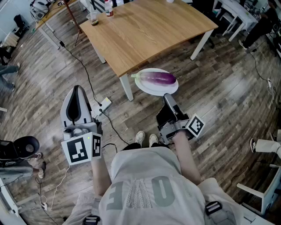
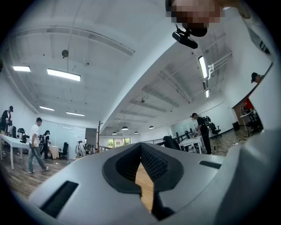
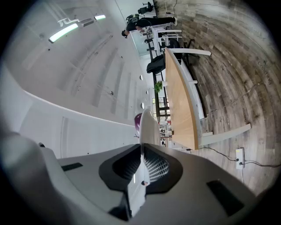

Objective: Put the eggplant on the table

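Observation:
A purple eggplant [image 1: 160,78] lies on a white plate [image 1: 147,89], held in the air just off the near corner of the wooden table [image 1: 145,30]. My right gripper [image 1: 167,97] is shut on the plate's near rim. In the right gripper view the plate [image 3: 149,127] runs edge-on out from between the pads, with a bit of the eggplant [image 3: 138,123] behind it and the table [image 3: 182,105] to its right. My left gripper [image 1: 77,90] hangs to the left over the floor, shut and with nothing in it. In its own view the left gripper [image 2: 141,147] points up at the ceiling.
A cup [image 1: 93,17] and a bottle [image 1: 108,8] stand at the table's far left corner. A power strip [image 1: 104,104] and its cable lie on the floor by the table leg [image 1: 127,90]. White desks [image 1: 237,13] stand at the back right. Several people [image 2: 36,145] are in the room.

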The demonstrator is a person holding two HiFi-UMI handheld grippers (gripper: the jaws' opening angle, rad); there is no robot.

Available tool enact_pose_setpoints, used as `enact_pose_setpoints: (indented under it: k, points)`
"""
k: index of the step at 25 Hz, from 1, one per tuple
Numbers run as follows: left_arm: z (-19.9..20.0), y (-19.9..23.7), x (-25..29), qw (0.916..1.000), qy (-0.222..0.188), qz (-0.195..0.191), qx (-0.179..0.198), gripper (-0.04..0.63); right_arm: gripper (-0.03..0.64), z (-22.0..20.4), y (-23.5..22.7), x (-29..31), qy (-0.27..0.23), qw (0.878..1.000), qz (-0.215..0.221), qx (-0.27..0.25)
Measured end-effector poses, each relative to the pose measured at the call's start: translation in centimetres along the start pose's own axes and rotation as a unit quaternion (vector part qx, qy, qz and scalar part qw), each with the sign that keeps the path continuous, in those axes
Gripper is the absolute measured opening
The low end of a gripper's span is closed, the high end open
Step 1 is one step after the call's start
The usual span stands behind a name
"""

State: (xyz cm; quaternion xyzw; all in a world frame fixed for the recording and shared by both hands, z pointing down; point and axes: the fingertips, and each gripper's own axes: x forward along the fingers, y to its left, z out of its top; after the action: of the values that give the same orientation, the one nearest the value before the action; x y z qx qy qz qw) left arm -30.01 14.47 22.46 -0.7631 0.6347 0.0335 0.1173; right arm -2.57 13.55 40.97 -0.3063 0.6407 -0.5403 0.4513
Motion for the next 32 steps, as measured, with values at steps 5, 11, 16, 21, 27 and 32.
enact_pose_setpoints:
  k: [5,11,16,21,27,32]
  points:
    - [0.0,-1.0,0.4,1.0000,0.001,-0.001,0.004,0.008,0.029,0.9,-0.2,-0.2,-0.002,1.000,0.002,0.004]
    - [0.3,-3.1,1.2,1.0000,0.001,0.001,0.010,0.008,0.028,3.0,-0.9,-0.7,0.000,1.000,-0.009,0.006]
    - [0.5,-5.2,1.3,0.9999,-0.004,0.012,0.011,0.009,0.028,5.4,-1.3,-1.2,0.017,1.000,-0.011,0.003]
    - [0.1,-5.8,1.3,0.9994,0.000,0.032,0.012,0.009,0.028,7.3,-1.8,-0.4,0.021,1.000,-0.013,0.006]
    - [-1.5,-5.7,3.9,0.9996,0.000,0.029,0.006,0.008,0.028,8.7,-3.0,1.0,0.017,1.000,-0.010,-0.001]
    - [-2.8,-7.0,8.2,1.0000,-0.004,0.004,0.001,0.009,0.028,11.1,-3.5,3.1,0.006,1.000,-0.006,-0.011]
